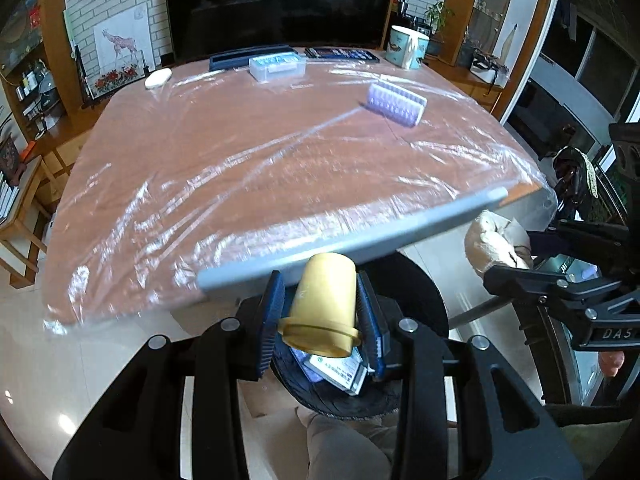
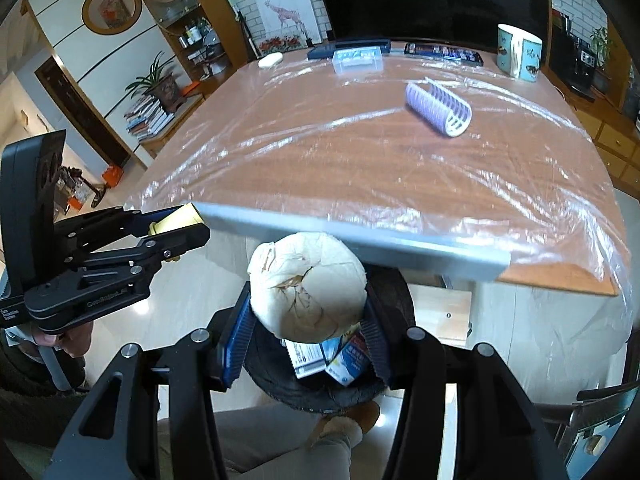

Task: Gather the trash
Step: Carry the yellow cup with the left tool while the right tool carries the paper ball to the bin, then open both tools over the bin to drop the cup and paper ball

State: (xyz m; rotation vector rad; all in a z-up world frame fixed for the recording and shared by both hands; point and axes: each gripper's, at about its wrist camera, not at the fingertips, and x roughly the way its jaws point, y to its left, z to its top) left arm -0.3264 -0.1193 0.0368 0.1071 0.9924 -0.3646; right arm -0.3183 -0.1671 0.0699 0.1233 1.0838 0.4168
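My left gripper (image 1: 320, 312) is shut on a yellow paper cup (image 1: 324, 308), held rim toward the camera just past the table's near edge. Below it stands a black bin (image 1: 332, 396) with small cartons inside. My right gripper (image 2: 306, 320) is shut on a crumpled ball of beige paper (image 2: 308, 284), held over the same black bin (image 2: 320, 396) with its blue and white cartons. The left gripper (image 2: 182, 226) with the yellow cup (image 2: 180, 218) shows at the left of the right wrist view. The paper ball (image 1: 496, 240) shows at the right of the left wrist view.
The wooden table (image 1: 260, 160) is covered in clear plastic film. On it lie a purple ribbed roll (image 1: 396, 104), a clear plastic box (image 1: 277, 66), a dark tray (image 1: 248, 58), a white oval object (image 1: 158, 79) and a teal mug (image 1: 408, 46). A person's legs and a tan slipper (image 2: 352, 420) are beside the bin.
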